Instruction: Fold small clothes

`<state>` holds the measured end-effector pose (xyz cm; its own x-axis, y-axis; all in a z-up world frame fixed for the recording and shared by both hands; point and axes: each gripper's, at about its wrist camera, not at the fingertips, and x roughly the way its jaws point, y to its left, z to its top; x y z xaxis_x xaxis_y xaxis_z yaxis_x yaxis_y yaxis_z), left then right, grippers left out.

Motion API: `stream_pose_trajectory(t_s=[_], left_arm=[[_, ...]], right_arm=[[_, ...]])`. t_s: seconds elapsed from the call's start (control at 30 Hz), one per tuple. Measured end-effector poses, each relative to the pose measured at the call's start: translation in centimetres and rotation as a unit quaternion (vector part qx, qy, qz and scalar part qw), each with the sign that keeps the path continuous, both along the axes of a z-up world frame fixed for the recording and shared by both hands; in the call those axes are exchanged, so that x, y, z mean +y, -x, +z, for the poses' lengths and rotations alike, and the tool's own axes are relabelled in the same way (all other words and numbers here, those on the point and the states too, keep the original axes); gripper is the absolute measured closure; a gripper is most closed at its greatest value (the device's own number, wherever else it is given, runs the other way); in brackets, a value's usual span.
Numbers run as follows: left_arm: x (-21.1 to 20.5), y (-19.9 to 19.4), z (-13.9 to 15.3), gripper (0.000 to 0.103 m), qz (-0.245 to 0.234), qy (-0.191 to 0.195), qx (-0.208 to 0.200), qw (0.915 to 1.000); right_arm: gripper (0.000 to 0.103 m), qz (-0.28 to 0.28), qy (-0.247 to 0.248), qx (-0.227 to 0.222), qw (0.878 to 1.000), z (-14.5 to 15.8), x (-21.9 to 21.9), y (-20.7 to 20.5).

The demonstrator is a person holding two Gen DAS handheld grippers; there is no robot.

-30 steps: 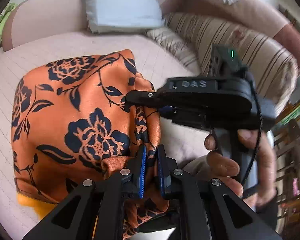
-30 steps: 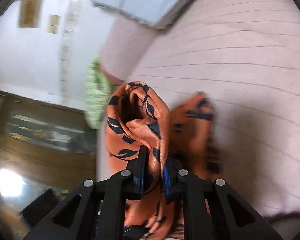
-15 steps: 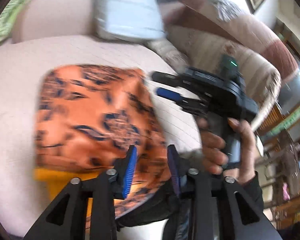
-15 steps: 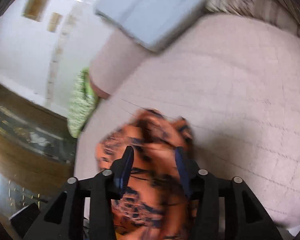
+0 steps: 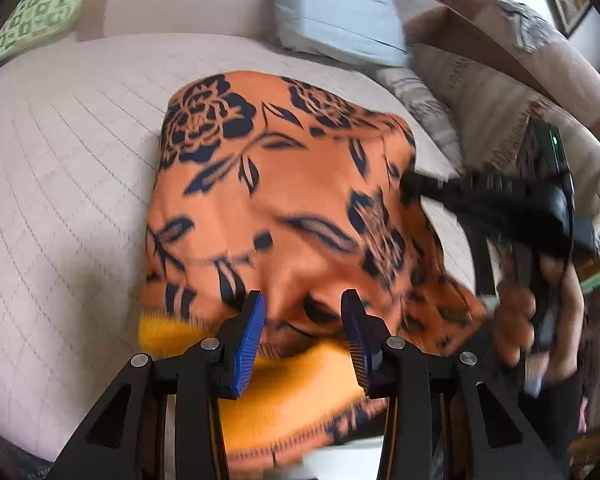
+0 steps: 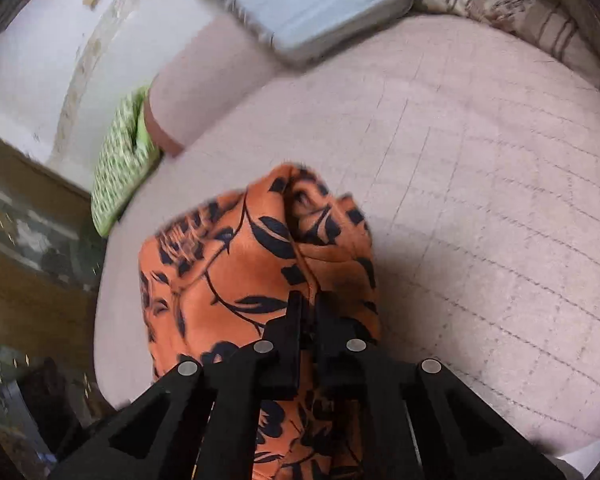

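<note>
The orange floral garment (image 5: pixel 284 200) lies roughly folded on the quilted bed (image 5: pixel 60 160). Left gripper (image 5: pixel 304 320) fingers are spread, empty; right gripper (image 6: pixel 309 312) fingers are pressed together at its right edge, likely tidying a final fold.

Orange garment (image 5: pixel 284 200) with dark navy floral and leaf print, satin-like sheen; folded into a roughly rectangular bundle, lying on a pale quilted surface (image 5: pixel 60 184); upper layer smooth at the far end, creased and bunched toward the near edge; plain yellow-orange underside (image 5: pixel 292 400) exposed beneath the near edge; right-hand edge rumpled, partly blurred
</note>
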<state>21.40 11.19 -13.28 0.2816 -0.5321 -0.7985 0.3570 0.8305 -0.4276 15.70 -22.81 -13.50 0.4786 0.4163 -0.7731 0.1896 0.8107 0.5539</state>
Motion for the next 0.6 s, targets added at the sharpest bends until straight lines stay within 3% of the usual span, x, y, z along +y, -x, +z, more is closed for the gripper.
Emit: stream_pose_trajectory(t_s=[0.07,0.2,0.3,0.33,0.37,0.43,0.5,0.53,0.6], left_arm=[[0.7,1.2,0.0,0.062,-0.020,-0.003,-0.009,0.9997],[2.0,1.4,-1.3,0.062,-0.034,-0.022,0.006,0.9992],[4.9,1.7,-0.4,0.062,-0.006,0.014,0.004,0.9999],[6.2,1.5,-0.4,0.060,0.011,0.035,0.010,0.9993],[6.9,1.3,-0.1,0.058,0.028,0.050,0.017,0.9982],[8.9,0.1,-0.8,0.056,0.071,0.081,0.039,0.9934],[10.3,-1.6,-1.7,0.056,0.113,0.105,0.066,0.9858],[10.8,-2.4,-2.1,0.056,0.122,0.122,0.074,0.9823],[10.8,-3.9,-3.4,0.056,0.135,0.132,0.101,0.9769]], right_arm=[[0.097,-0.017,0.019,-0.013,1.000,1.2,-0.4,0.8],[0.095,-0.005,0.052,0.016,0.998,0.3,0.6,0.3],[0.083,-0.013,0.049,-0.053,0.997,3.0,0.9,2.6],[0.066,-0.004,0.033,-0.081,0.996,4.0,1.3,3.7],[0.051,0.015,0.011,-0.111,0.994,4.9,2.1,4.9],[0.048,0.059,-0.019,-0.139,0.988,5.5,4.0,6.6],[0.048,0.116,-0.034,-0.135,0.983,5.1,6.4,8.0],[0.048,0.144,-0.029,-0.126,0.981,4.5,7.8,8.4],[0.048,0.190,0.033,-0.110,0.975,3.9,11.1,8.5]])
